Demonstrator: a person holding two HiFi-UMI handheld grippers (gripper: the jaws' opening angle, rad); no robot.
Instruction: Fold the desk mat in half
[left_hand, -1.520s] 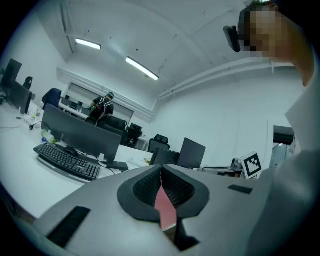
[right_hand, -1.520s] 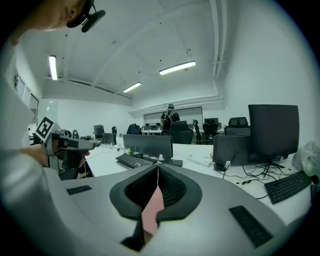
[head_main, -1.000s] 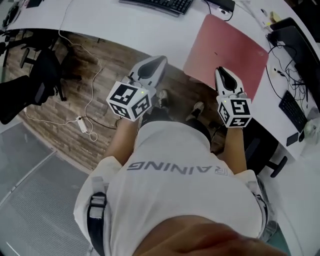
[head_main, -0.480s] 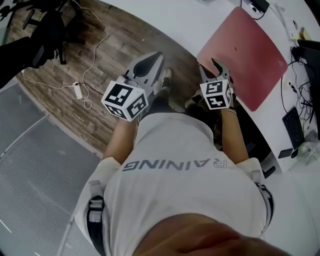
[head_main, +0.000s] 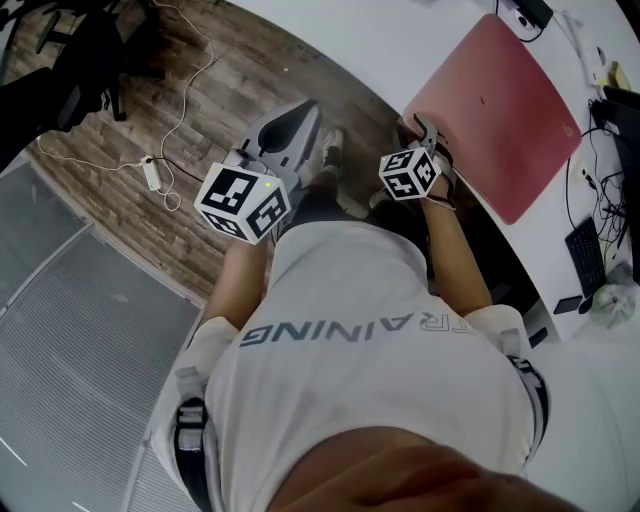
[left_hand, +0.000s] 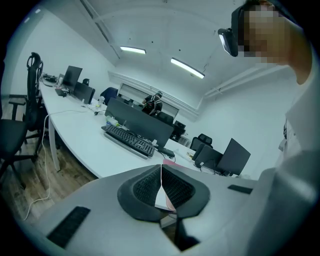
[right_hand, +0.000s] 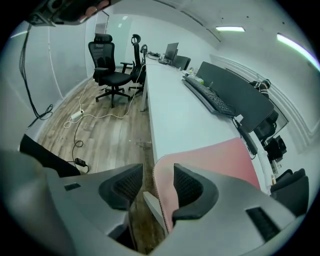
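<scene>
The red desk mat (head_main: 500, 110) lies flat on the white desk (head_main: 330, 40), one edge along the desk's near rim. My right gripper (head_main: 424, 132) sits at the mat's near left corner. In the right gripper view its jaws (right_hand: 152, 187) stand open, with the mat's edge (right_hand: 220, 155) between the pads and neither pad pressing on it. My left gripper (head_main: 298, 112) hovers over the floor, left of the mat and short of the desk. Its jaws (left_hand: 161, 169) are shut with nothing in them, and a sliver of the mat (left_hand: 169, 162) shows behind them.
A white cable and adapter (head_main: 150, 172) trail across the wooden floor at the left, near a black office chair (head_main: 60, 60). Cables (head_main: 600, 120) and a black keyboard (head_main: 585, 245) lie right of the mat. Another keyboard (right_hand: 207, 97) and monitors stand further along the desk.
My right gripper has moved left and down to the mat's near corner, and its jaws have gone from shut to open around the edge. The left gripper has hardly moved.
</scene>
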